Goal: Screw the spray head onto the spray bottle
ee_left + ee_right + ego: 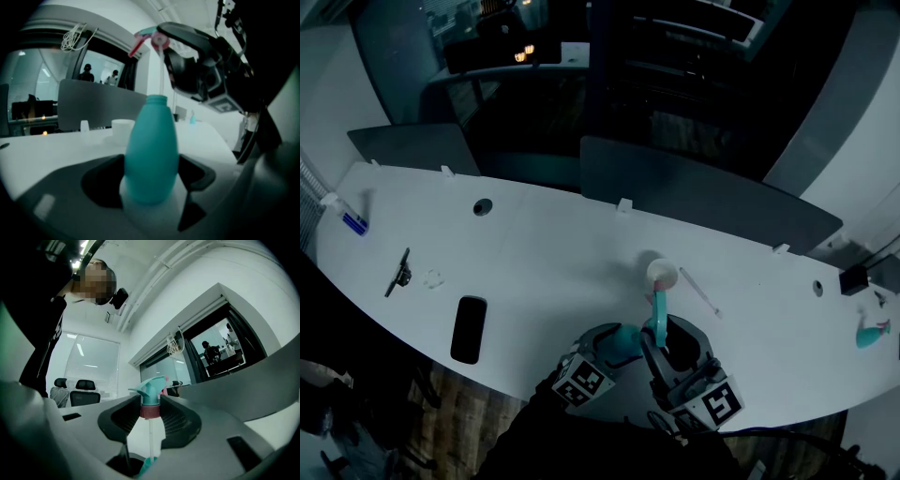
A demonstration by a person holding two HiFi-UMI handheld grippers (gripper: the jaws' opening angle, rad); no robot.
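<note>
You are holding a teal, opaque plastic spray bottle [151, 150] upright in your left gripper [617, 345], whose jaws are standing wide and pressing on the bottle's body from both sides. The bottle's wall is hiding its inside, so its contents cannot be told. Your right gripper [151, 409] is clamping the pink screw collar of the teal spray head with its pink trigger [149, 391]. The head's thin clear dip tube [150, 439] is hanging straight down, with its lower end reaching into the bottle's open neck. The collar is sitting well above that neck and is not yet screwed on.

A round white cup [662, 273] is standing on the curved white table [534, 253] just beyond the grippers. Whether anything is in it cannot be made out.

Only the head view is showing the flat black phone [469, 328] lying to your left, a thin clear stick [699, 292] beside the cup, and a small teal object [870, 333] near the table's right end. The left gripper view is showing the tube from the side, and the right gripper view is showing the pads on the collar.
</note>
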